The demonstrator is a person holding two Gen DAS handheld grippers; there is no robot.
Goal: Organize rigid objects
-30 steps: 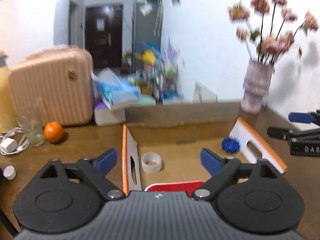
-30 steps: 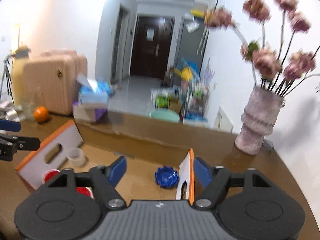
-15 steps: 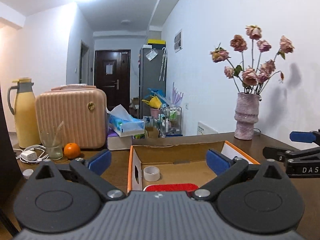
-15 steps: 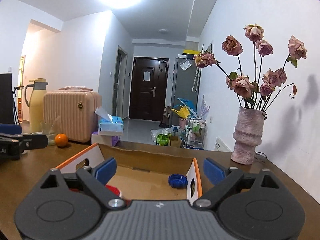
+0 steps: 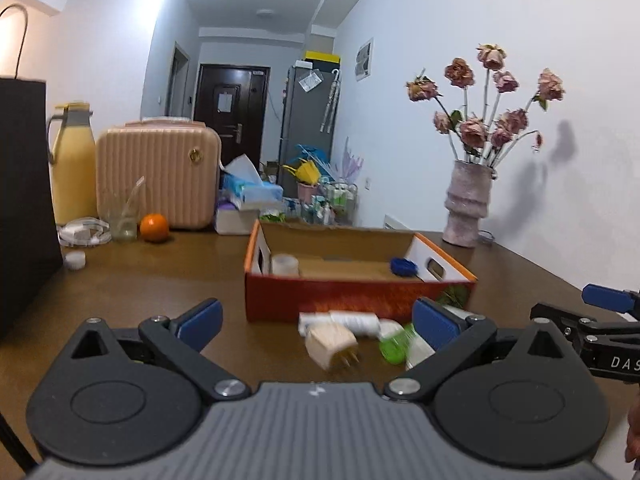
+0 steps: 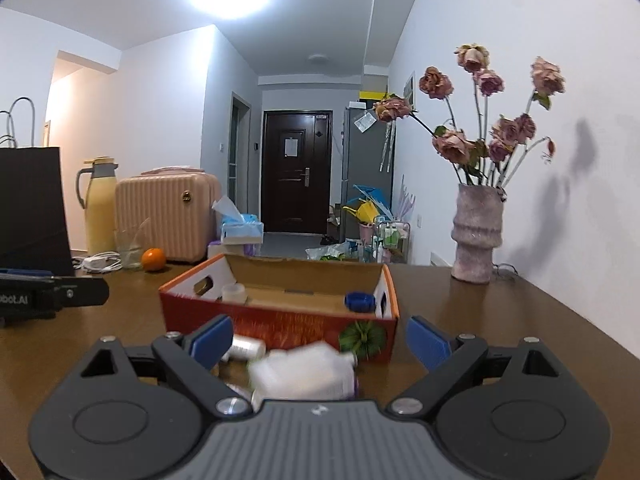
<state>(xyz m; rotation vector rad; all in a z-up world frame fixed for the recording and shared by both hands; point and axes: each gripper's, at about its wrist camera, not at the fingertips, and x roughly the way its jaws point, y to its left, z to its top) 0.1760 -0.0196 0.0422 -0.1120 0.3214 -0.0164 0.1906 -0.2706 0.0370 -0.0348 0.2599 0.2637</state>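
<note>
On the brown wooden desk (image 5: 168,280), just in front of the orange cardboard box (image 5: 344,296), lies a small heap of loose rigid things: a beige wall plug with metal prongs (image 5: 332,346), a white cylindrical bottle (image 5: 352,322), a green-capped container (image 5: 394,346) and, clearest in the right wrist view, a blurred white plastic bottle (image 6: 304,374) on its side. A white tape roll (image 5: 285,266) and a blue ridged cap (image 5: 403,267) sit inside the box.

Both tools hang empty. The left gripper (image 5: 318,318) has its blue pads spread wide over the heap, and the right gripper (image 6: 320,342) is likewise spread, the white plastic bottle lying between its fingers but not pinched.

The step in hand looks like choosing the first item to lift into the box. The heap is crowded, so each gripper should take an item at the edge nearest it: the left the beige plug, across its flat sides rather than its prongs; the right the white bottle, across its body. Lower squarely, close only once both pads flank the item, and lift clear of the box's front wall before moving in.
</note>
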